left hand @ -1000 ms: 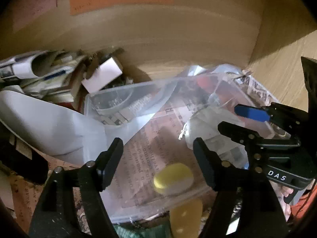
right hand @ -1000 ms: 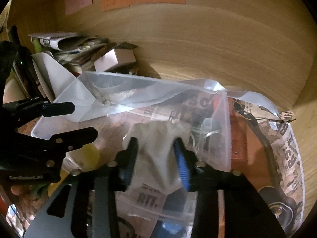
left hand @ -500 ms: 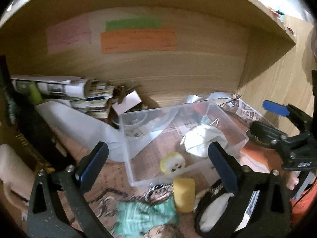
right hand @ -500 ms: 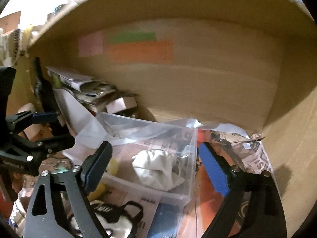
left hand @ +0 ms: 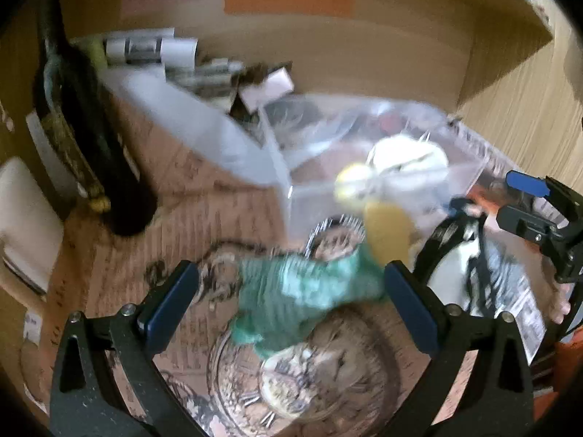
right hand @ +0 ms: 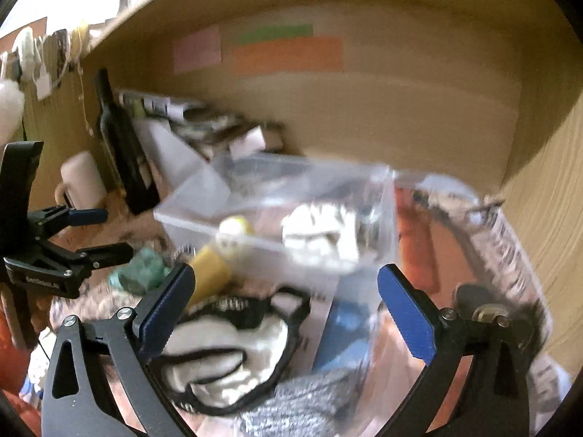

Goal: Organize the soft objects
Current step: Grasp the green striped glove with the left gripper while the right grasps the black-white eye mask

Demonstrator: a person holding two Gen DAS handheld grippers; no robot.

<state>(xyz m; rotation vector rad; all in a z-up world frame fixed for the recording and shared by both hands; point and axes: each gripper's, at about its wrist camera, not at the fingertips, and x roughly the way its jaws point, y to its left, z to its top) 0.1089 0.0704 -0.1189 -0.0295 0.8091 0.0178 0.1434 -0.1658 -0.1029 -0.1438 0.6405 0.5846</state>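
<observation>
A clear plastic box [left hand: 291,196] [right hand: 189,222] stands on the newspaper-covered shelf; in it lie a crumpled white cloth [left hand: 408,160] [right hand: 320,233] and a yellow-white ball [left hand: 351,182] [right hand: 233,229]. In front of it lie a yellow sponge [left hand: 386,233] [right hand: 207,273], a teal cloth [left hand: 291,298] [right hand: 142,273] and a white pouch with black trim [left hand: 455,266] [right hand: 226,357]. My left gripper [left hand: 288,306] is open and empty above the teal cloth. My right gripper [right hand: 288,313] is open and empty above the white pouch. A grey knitted item [right hand: 291,404] lies lowest.
A dark bottle [left hand: 83,123] [right hand: 120,145] and a white mug [right hand: 80,178] stand at the left. Rolled papers and a small carton [left hand: 262,83] are stacked behind the box. A clock face [left hand: 284,382] lies under the left gripper. Wooden walls close in the back and right.
My right gripper opened and let go of the white cloth in the box. Both grippers pulled back and away from the box, jaws spreading wide, and now hover over the items in front.
</observation>
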